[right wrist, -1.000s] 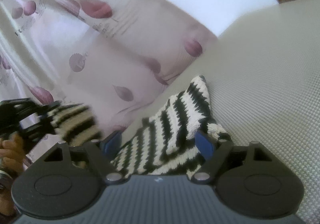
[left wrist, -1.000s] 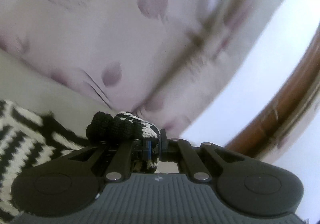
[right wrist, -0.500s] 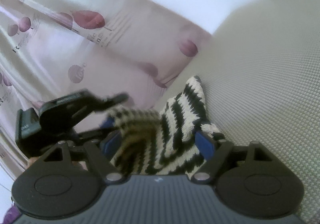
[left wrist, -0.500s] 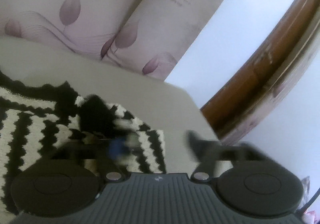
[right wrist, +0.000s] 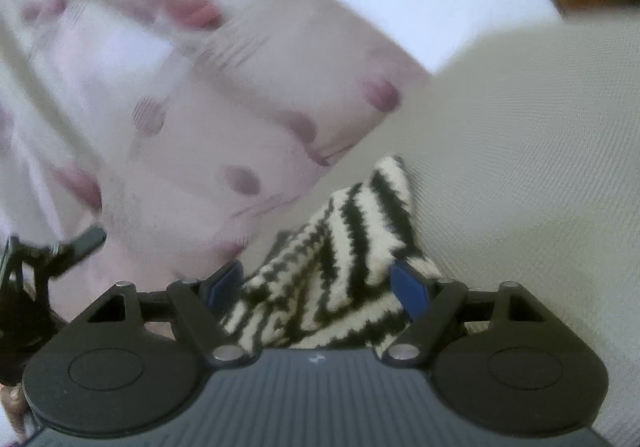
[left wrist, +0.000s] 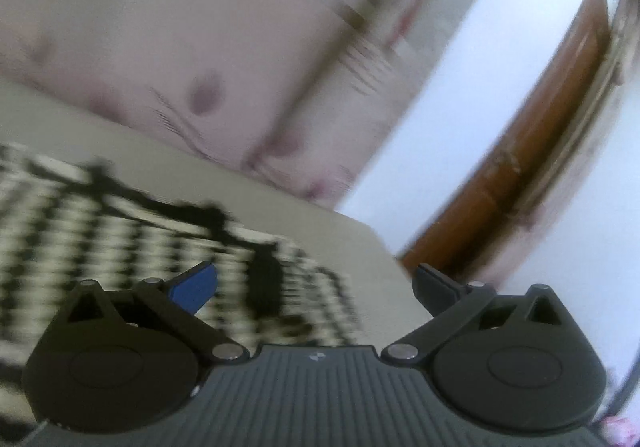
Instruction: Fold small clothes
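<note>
Beige woven upholstery (right wrist: 520, 167) serves as the work surface, and on it lies the black-and-white striped knit garment (right wrist: 340, 259), rumpled, with one corner standing up in a peak. It looks like a thick, soft knit: light, floppy, with enough texture that the pads should not slip, but stretchy, so it will likely sag and drag if lifted by one point. A hem edge or a corner seems the best place to take hold, one for each gripper. Right over the garment, the right gripper (right wrist: 320, 287) has its jaws spread apart, straddling the raised fold without pinching it. Also above the garment, the left gripper (left wrist: 316, 287) is wide apart and empty; in its blurred view the stripes spread out below and to the left. Beyond the garment hangs a pale curtain with purple leaf prints (left wrist: 200, 47), and farther right of it a white wall (left wrist: 460, 119) and a brown wooden frame (left wrist: 532, 151).
</note>
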